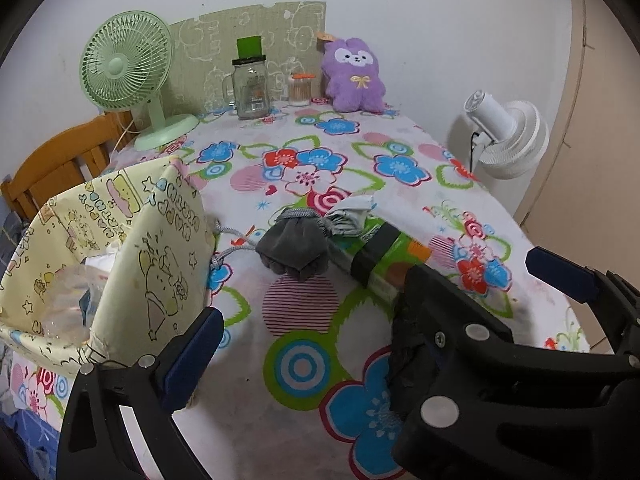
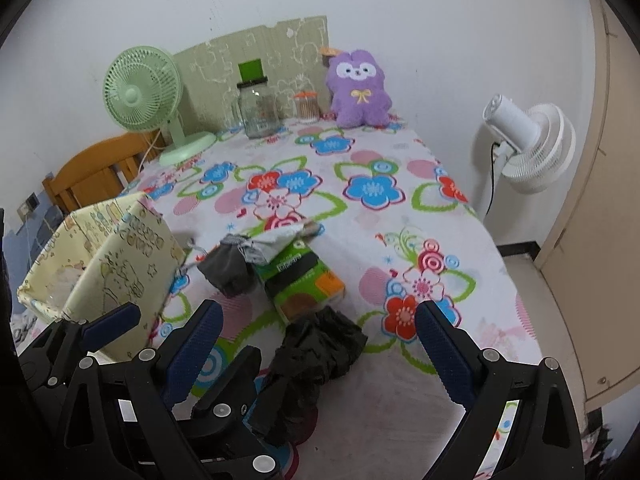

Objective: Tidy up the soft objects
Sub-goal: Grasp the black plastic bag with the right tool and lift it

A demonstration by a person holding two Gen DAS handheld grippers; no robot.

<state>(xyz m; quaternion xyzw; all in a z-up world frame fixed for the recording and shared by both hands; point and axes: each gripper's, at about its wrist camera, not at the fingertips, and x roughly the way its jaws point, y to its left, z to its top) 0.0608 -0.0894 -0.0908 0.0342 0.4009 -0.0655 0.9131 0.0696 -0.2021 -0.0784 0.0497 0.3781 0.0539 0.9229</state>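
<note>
A crumpled black cloth (image 2: 320, 356) lies on the flowered tablecloth between the wide-apart fingers of my right gripper (image 2: 320, 312), which is open. My left gripper (image 1: 316, 304) is open too. Its right finger (image 2: 236, 364) sits beside the cloth, whose edge (image 1: 404, 360) shows against that side. A dark grey drawstring pouch (image 1: 292, 248) and a pale grey folded cloth (image 1: 348, 216) lie ahead, against a green tissue pack (image 1: 380, 264). A yellow printed fabric basket (image 1: 160, 240) stands at the left with clear plastic inside. A purple plush toy (image 1: 354, 76) sits upright at the far end.
At the far end stand a green desk fan (image 1: 124, 76), a glass jar mug (image 1: 250, 88) and a small swab container (image 1: 300, 90). A white fan (image 1: 508, 136) stands beyond the table's right edge. A wooden chair (image 1: 60, 164) is behind the basket.
</note>
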